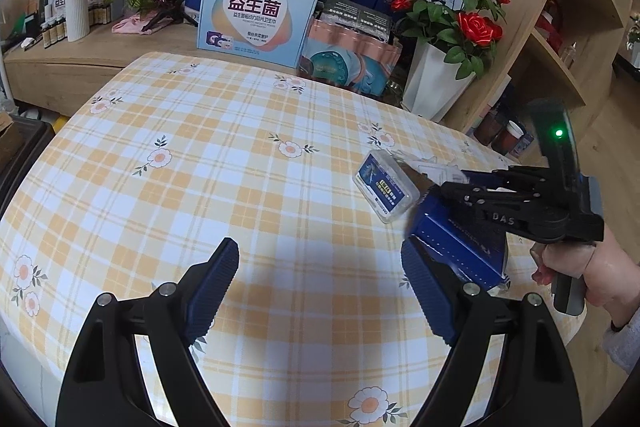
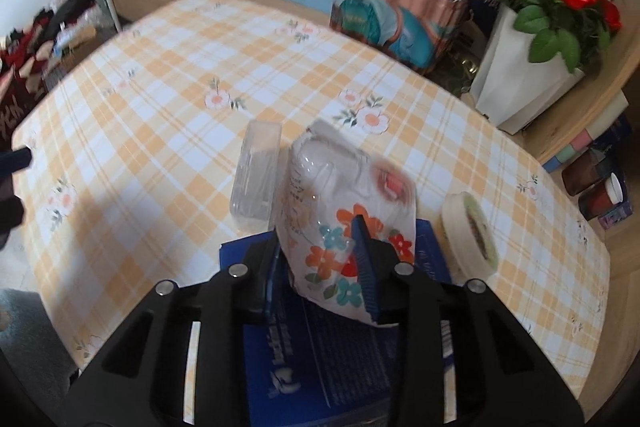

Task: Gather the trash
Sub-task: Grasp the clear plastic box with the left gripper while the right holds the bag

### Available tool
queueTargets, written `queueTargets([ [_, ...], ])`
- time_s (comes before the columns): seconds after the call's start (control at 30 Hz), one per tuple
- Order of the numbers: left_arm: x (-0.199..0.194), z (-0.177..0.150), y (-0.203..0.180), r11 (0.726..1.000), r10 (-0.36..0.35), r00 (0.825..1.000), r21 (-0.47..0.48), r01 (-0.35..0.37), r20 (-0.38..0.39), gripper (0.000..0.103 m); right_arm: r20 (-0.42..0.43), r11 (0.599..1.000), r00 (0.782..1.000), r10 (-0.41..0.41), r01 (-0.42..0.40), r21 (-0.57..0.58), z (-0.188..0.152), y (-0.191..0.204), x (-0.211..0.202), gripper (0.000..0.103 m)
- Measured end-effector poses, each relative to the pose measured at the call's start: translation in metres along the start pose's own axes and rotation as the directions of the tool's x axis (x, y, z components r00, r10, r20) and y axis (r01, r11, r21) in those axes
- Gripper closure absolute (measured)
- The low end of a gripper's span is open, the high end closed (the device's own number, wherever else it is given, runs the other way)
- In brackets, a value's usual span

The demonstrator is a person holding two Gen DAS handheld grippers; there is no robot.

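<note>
Over on the left, the left hand-held gripper is hovering above the yellow-and-white checked, flower-printed tabletop with its blue-padded fingers spread wide apart and nothing between them. Further along, a small clear plastic case with a blue label is lying flat on the cloth, and just beside it a dark blue rectangular cardboard box is resting on the tabletop. Above that box, the right hand-held gripper is clamping a crumpled white plastic wrapper printed with orange and teal flowers, pinching its lower part between both pads so that the upper part is ballooning out ahead of the fingers; whether the wrapper is clear of the box or brushing it is hard to tell. To the right of that, a cream-coloured roll of tape is standing on its edge near the box. No bin or bag is showing in either view, so I cannot say where the trash is meant to go. By my reckoning the task is only getting started: one piece, the wrapper, is in hand, while the clear case, the blue box and perhaps the tape roll are waiting on the cloth, and the free left gripper looks best placed to be taking the case.
</note>
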State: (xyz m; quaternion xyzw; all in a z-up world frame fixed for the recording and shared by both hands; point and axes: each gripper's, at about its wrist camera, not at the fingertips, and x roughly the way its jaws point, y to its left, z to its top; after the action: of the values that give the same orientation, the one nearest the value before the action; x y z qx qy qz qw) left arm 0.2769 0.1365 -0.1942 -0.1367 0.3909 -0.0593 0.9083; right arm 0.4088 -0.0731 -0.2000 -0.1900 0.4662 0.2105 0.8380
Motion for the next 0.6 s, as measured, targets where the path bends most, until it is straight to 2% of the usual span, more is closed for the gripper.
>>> queueTargets([
  [0.3, -0.009, 0.002, -0.022, 0.999, -0.02, 1.0, 0.025, 0.02, 0.002, 0.022, 0.139, 1.0, 0.99, -0.016, 0.013, 0.027, -0.006, -0.015, -0.05, 0.069],
  [0.6, -0.006, 0.006, -0.044, 0.998, -0.061, 0.998, 0.016, 0.061, -0.02, 0.022, 0.242, 0.993, 0.964, -0.112, 0.101, 0.054, -0.035, -0.048, -0.101, 0.069],
])
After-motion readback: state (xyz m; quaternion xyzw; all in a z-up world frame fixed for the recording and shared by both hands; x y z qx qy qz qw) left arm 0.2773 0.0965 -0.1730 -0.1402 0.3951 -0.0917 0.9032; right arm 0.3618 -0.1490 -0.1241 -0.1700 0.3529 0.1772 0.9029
